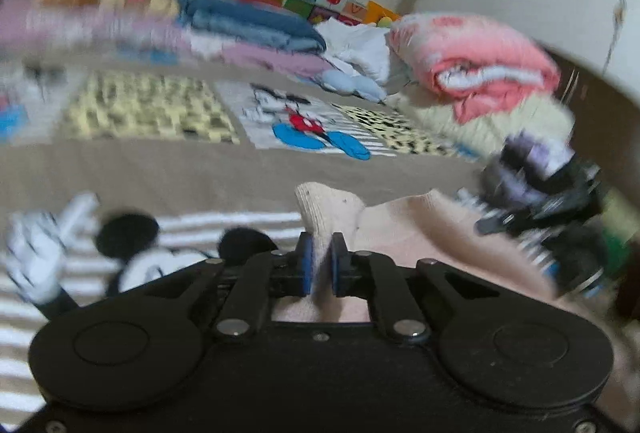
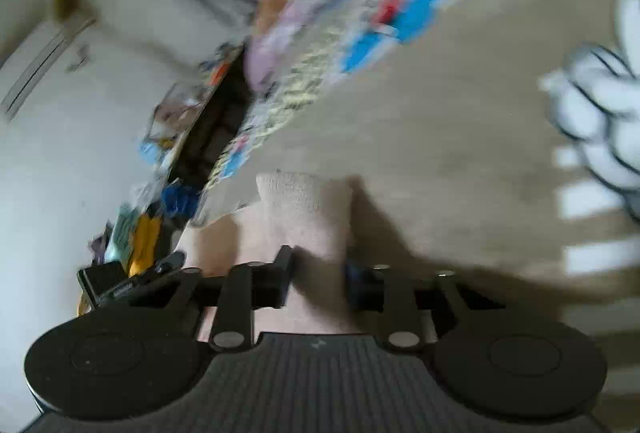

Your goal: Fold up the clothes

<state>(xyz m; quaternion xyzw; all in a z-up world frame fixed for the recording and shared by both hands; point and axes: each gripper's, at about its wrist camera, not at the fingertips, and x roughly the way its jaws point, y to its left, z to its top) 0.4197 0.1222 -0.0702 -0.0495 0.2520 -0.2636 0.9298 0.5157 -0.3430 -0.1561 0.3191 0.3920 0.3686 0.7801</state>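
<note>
Both claws, left claw (image 1: 320,260) and right claw (image 2: 318,279), clamp beige garment (image 1: 420,221)

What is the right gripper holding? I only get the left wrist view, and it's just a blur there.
Observer: The right gripper is shut on a ribbed cuff of the pink garment.
Operator: Does the cuff poke out past the jaws?
Observer: Yes, it sticks out well beyond them, above the bedspread.
Operator: Anything beside the bed on that side?
Observer: A dark gap runs between the bedspread's edge and the wall, with blurred clutter at its near end.
</note>
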